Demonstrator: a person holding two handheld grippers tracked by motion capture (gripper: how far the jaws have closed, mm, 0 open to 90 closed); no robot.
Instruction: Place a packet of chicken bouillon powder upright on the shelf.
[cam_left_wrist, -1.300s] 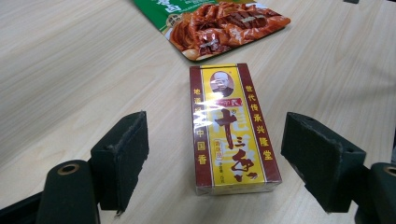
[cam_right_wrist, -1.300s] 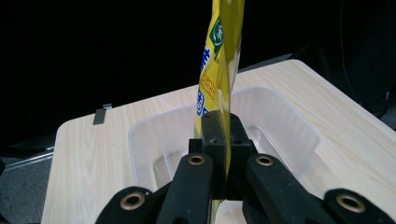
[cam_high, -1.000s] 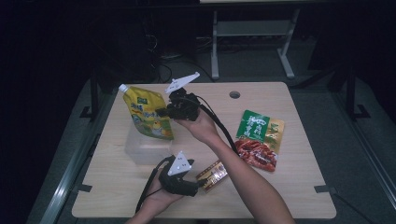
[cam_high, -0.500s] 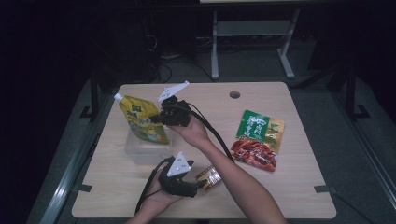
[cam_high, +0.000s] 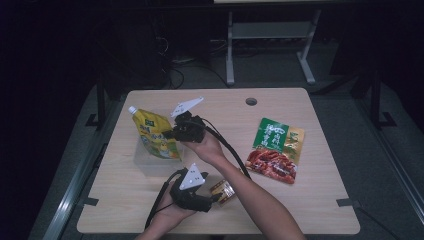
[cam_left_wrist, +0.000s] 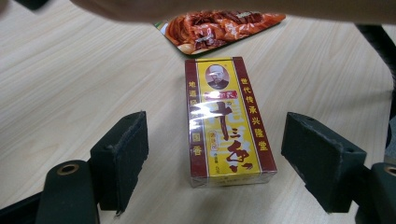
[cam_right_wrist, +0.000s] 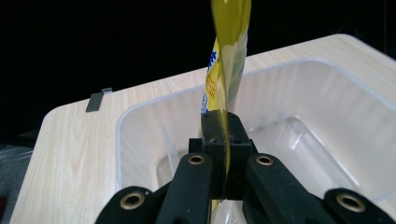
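On pale wood table (cam_high: 320, 205), dark room.

A pale wooden table (cam_high: 325, 200) stands in a dark room; a green packet (cam_high: 277, 136) lies on its right half, overlapping a red packet (cam_high: 272, 164) nearer the front edge; a round cable hole (cam_high: 251, 101) sits near its far edge; beyond the table, a grey metal stand (cam_high: 270, 35) and floor cables (cam_high: 175, 75).

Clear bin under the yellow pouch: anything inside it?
The clear bin looks empty in the right gripper view: bare floor and walls. The yellow pouch, clamped by the right gripper, hangs over it. The gripper covers the bin's near edge, so that strip can't be checked.
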